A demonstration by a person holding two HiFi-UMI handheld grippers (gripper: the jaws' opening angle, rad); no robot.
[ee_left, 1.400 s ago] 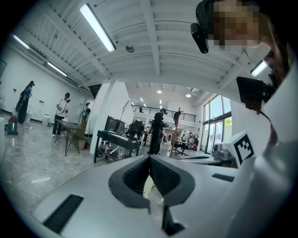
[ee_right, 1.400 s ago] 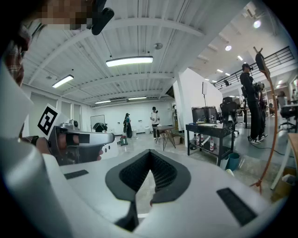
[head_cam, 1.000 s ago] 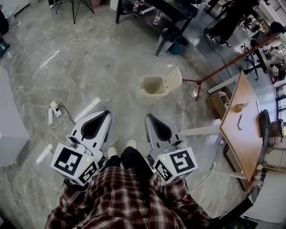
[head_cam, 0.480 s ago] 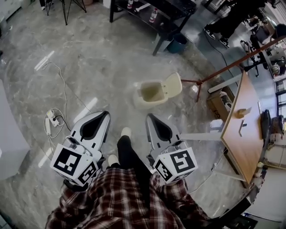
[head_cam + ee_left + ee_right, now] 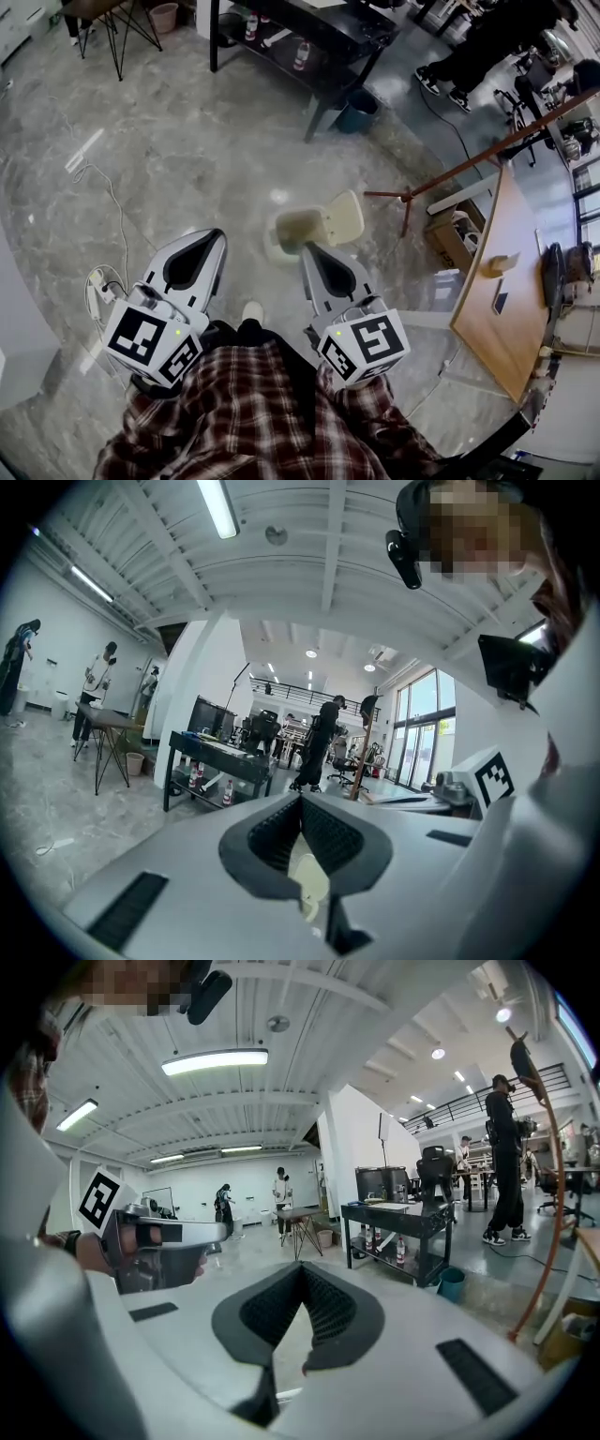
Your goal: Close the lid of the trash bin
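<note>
Lid (image 5: 344,217) up on the trash bin (image 5: 291,228); we hold left gripper (image 5: 212,237) and right gripper (image 5: 310,250) closed, empty.

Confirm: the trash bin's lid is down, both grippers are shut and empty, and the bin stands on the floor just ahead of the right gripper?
Wrong on the lid: the head view shows it standing open on the trash bin. The rest holds: left gripper and right gripper shut and empty, bin on the floor just ahead of the right one.
</note>
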